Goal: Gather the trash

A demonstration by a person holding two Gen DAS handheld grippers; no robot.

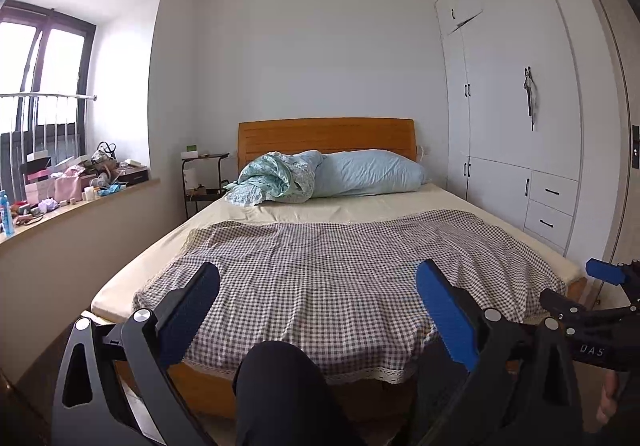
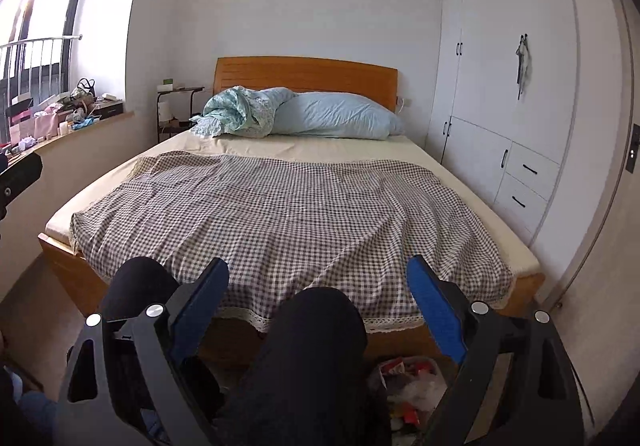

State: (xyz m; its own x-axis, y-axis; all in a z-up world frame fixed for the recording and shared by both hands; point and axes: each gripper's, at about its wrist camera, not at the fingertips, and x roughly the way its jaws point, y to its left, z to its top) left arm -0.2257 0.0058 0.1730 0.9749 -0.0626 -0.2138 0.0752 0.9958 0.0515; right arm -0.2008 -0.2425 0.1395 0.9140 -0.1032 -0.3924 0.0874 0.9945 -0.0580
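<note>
Dark-trousered knees (image 2: 316,330) sit nearest the lens, between the blue pads of each tool. Right hand-held gripper (image 2: 320,310): jaws wide apart, nothing between them. Left hand-held gripper (image 1: 318,310): likewise apart and empty. Both aim toward 12 o'clock over the checked cloth (image 2: 280,214) on the bed (image 2: 64,250).

Trash (image 2: 408,386): loose heap of red and white wrappers and clear plastic on the floor at the foot of the bed, showing only in the right wrist view, at about 5 o'clock from that gripper, low and near. No clear long axis; a pile, its edges cut off by knee and finger. Not seen in the left view.

Judgement: right hand is nearer; the coming move needs a drop and tilt downward to 5 o'clock
</note>
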